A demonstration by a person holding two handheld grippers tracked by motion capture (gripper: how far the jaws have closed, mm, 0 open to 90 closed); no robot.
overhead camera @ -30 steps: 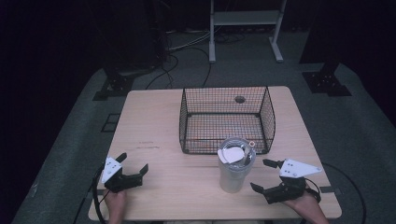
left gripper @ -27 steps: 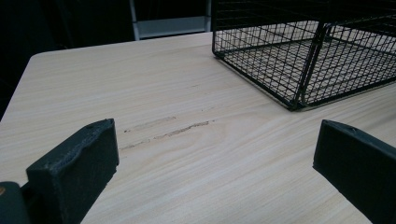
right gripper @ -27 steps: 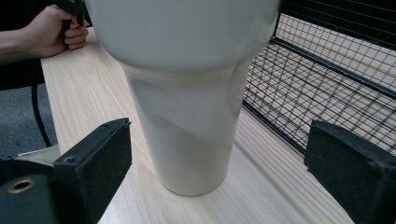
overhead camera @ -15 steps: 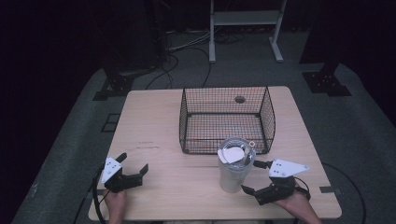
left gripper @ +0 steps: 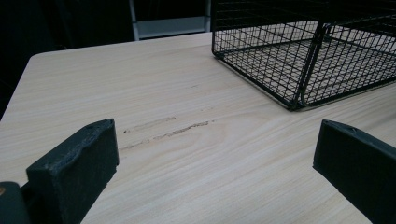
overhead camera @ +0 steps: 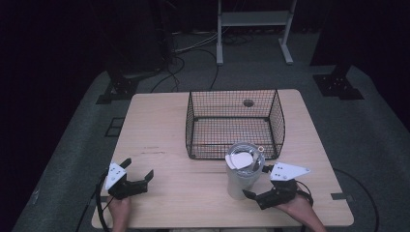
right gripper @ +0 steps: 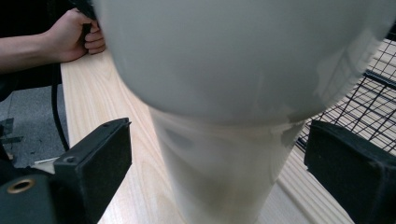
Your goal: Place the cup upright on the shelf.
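A tall pale tumbler (overhead camera: 243, 170) with a lidded top stands on the wooden table (overhead camera: 159, 130), just in front of a black wire basket (overhead camera: 234, 123). My right gripper (overhead camera: 256, 182) is open at the tumbler's right side, low on its body. In the right gripper view the tumbler (right gripper: 219, 140) stands between the two spread jaws of that gripper (right gripper: 217, 156), with a gap on each side. My left gripper (overhead camera: 139, 169) rests open near the table's front left, holding nothing. In the left gripper view it (left gripper: 215, 154) looks over bare wood toward the basket (left gripper: 299, 56).
The basket holds nothing and sits at mid-table, with a small round hole (overhead camera: 248, 103) in the tabletop behind it. A person's other hand (right gripper: 74, 37) appears far off in the right gripper view. Cables and a metal stand (overhead camera: 254, 29) lie on the floor beyond the table.
My right gripper has slid left toward the tumbler, and its open jaws now stand on either side of the tumbler's body. The left gripper has stayed put.
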